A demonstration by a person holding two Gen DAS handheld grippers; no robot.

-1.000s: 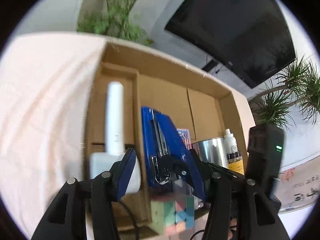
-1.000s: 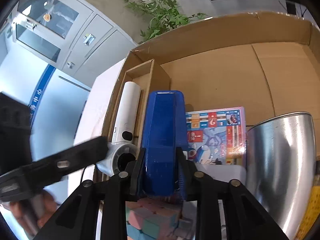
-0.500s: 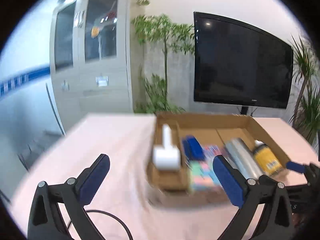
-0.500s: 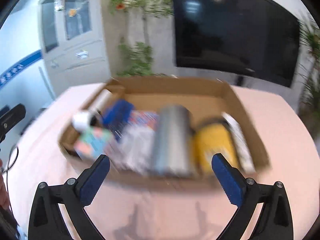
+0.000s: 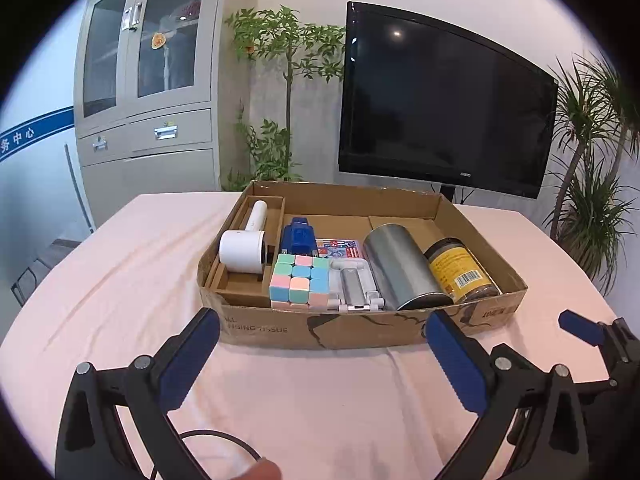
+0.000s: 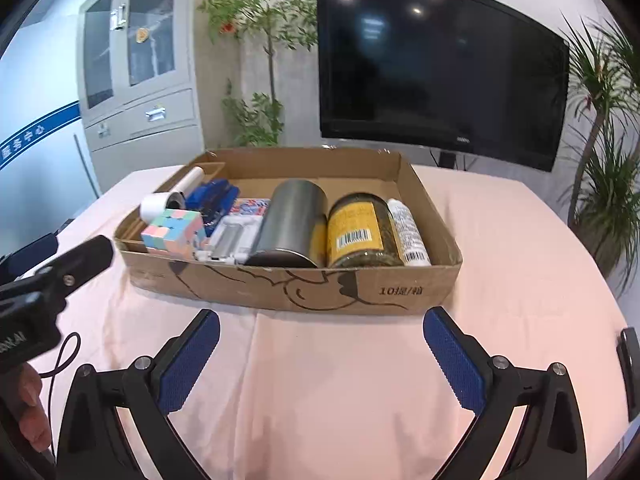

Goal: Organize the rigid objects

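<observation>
Both grippers are held back from the cardboard box (image 5: 360, 330), over the pink-covered bench (image 5: 120, 280). Left gripper (image 5: 320, 354): jaws wide apart, nothing between them. Right gripper (image 6: 320, 346): jaws likewise apart and empty. Contents are packed side by side, long items laid flat, presumably to fit below the rim: white lint roller (image 5: 244, 250) in its divider slot, blue stapler (image 5: 298, 236), pastel cube (image 5: 300, 286), steel canister (image 5: 404, 270), jar (image 5: 460, 270). Organizing is judged essentially complete.
</observation>
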